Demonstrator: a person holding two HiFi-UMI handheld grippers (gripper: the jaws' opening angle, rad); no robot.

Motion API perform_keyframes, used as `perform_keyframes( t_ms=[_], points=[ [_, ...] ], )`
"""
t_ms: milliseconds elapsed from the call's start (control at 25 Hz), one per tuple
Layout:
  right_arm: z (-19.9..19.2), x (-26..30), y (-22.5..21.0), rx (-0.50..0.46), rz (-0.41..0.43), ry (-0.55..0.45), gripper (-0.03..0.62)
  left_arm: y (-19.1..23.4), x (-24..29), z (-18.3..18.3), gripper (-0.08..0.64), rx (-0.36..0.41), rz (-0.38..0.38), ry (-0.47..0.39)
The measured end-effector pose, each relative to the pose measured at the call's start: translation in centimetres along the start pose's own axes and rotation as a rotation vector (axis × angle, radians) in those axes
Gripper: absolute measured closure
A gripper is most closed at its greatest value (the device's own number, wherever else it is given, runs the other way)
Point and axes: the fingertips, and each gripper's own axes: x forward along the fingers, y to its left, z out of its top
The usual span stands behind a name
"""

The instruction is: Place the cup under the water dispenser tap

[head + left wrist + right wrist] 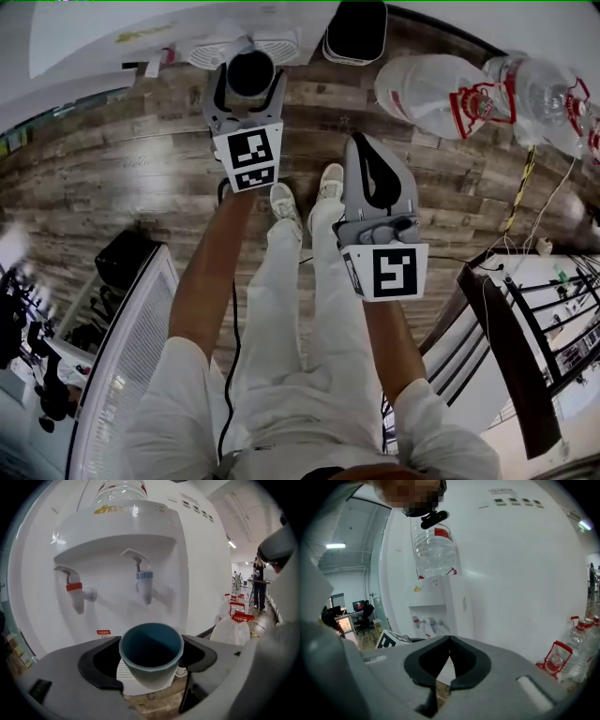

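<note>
A teal cup (151,656) sits upright between the jaws of my left gripper (150,667), which is shut on it. It hangs in front of the white water dispenser (117,550), lower than the red tap (75,592) and the blue tap (144,581) and closer to the blue one. The white drip grille (123,673) shows just behind the cup. From the head view the cup (250,73) and left gripper (249,66) are close to the dispenser's front (239,45). My right gripper (364,142) hangs back to the right, shut and empty (449,644).
Large clear water bottles (441,94) with red handles lie on the wood floor to the right, next to a black bin (356,33). A metal rack (553,309) stands at the right, a white slatted unit (131,356) at the left. A black cable (230,356) trails down.
</note>
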Motion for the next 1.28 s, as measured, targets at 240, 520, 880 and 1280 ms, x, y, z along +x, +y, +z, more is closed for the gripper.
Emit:
perform_keyframes(
  t_ms=[240, 520, 880, 1280],
  points=[
    [-1.0, 0.4, -0.5, 0.007, 0.0, 0.01, 0.591, -0.1, 1.9, -0.6, 0.187, 0.006, 0.002, 0.007],
    [-0.9, 0.5, -0.6, 0.003, 0.008, 0.007, 0.591, -0.5, 3.3, -0.6, 0.187, 0.006, 0.001, -0.006],
    [-1.4, 0.7, -1.5, 0.001, 0.005, 0.018, 0.591, -0.4, 4.3, 0.0, 0.186, -0.026, -0.001, -0.037],
    [-1.3, 0.9, -1.0, 0.004, 0.019, 0.034, 0.591, -0.3, 4.4, -0.6, 0.131, -0.037, -0.021, -0.003]
  ],
)
